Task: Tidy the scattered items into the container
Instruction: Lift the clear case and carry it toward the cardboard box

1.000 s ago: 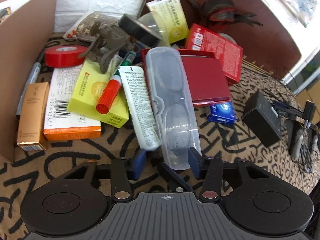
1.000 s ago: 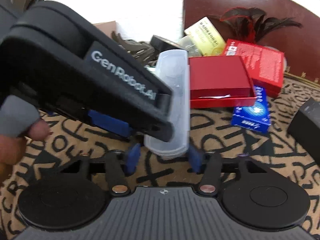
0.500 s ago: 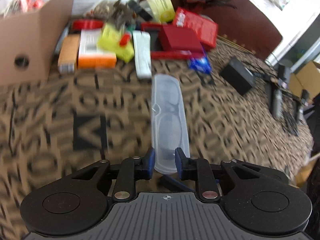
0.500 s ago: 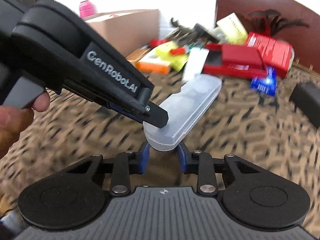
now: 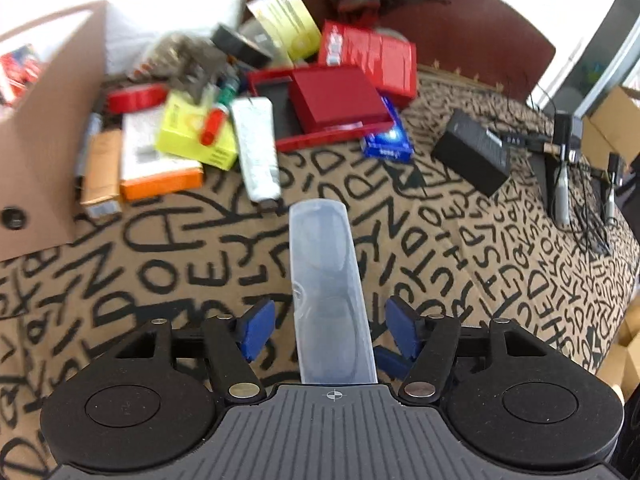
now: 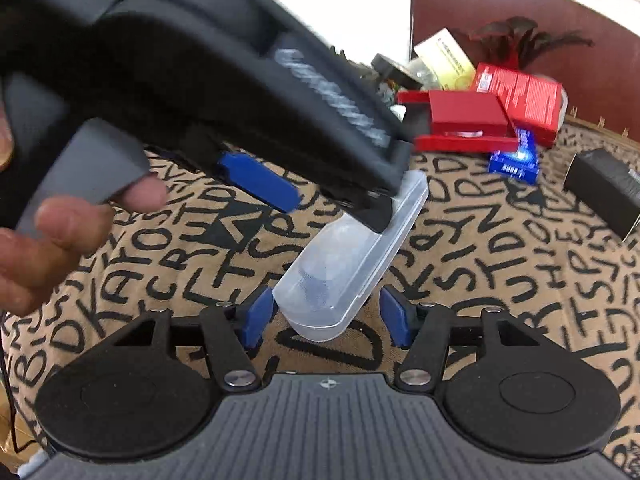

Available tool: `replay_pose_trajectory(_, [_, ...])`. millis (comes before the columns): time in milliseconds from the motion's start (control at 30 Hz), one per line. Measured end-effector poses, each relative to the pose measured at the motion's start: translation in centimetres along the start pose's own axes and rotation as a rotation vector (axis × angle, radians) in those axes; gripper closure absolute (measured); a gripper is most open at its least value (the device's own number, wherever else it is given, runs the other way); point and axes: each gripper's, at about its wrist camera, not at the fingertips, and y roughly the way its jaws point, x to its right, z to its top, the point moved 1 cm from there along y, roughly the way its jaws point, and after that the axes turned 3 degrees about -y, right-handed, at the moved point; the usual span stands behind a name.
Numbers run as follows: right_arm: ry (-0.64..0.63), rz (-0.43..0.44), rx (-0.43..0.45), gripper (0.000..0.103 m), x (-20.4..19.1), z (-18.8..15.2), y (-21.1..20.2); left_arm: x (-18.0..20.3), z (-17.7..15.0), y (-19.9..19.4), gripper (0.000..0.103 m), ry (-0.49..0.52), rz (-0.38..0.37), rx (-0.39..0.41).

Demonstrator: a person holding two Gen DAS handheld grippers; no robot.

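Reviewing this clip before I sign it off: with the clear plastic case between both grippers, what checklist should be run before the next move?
1. Left gripper clear of the long clear plastic case: ok, jaws just opened, gaps both sides.
2. Right gripper clear: ok, jaws just opened.
3. Case resting on the letter-patterned cloth: cannot tell.
4. Case shut: cannot tell.
5. Brown cardboard box in view: ok, at left.
6. Either gripper gripping the case: not ok.

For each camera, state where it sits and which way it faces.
Left wrist: on the left gripper, angled down at a clear plastic case between open jaws; cardboard box beyond.
Right wrist: on the right gripper, facing the same case; a hand holds the left gripper ahead.
Shared: the case, the lettered cloth, the red box.
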Motion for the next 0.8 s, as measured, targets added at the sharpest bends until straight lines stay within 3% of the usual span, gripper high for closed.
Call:
replay_pose_trajectory(133, [0.02,-0.013,-0.024,0.04,1.0,-1.0,-0.2,-0.1,0.7,2.3,0.028,0.012,-0.006,-0.04])
replay_pose_trajectory(233, [0.063,-0.018,-0.023,0.039,2.0,-1.0,-0.8,-0.9,0.3,3.9,0.05,-0.05,-0.066,-0.071])
replay_pose_trajectory(333, [0.073,-0.005,-0.008,0.037,1.8,-0.6,-1.1,-0.7,-0.2,3.8,0.051,-0.045,-0.066,-0.061])
replay_pose_trajectory(533, [0.121,-0.012,-0.025,0.032,1.7,-0.1,0.4,-1.4,-0.3,3.5,0.04,-0.062,-0.091,-0.065])
replay_pose_trajectory(633, [0.148,0.033,-0.017,0.032,2.0,0.1,0.0,-1.4,-0.3,3.3,0.042,-0.044,-0.093,-0.075])
replay_pose_trajectory(733, [0.169,0.026,-0.028,0.032,2.1,0.4,0.7,-1.4,-0.5,3.2,0.041,-0.042,-0.096,-0.075])
replay_pose_trajectory(800, [0.194,0.027,-0.022,0.031,2.2,0.3,1.1,-1.5,-0.8,3.1,0.052,-0.032,-0.101,-0.063])
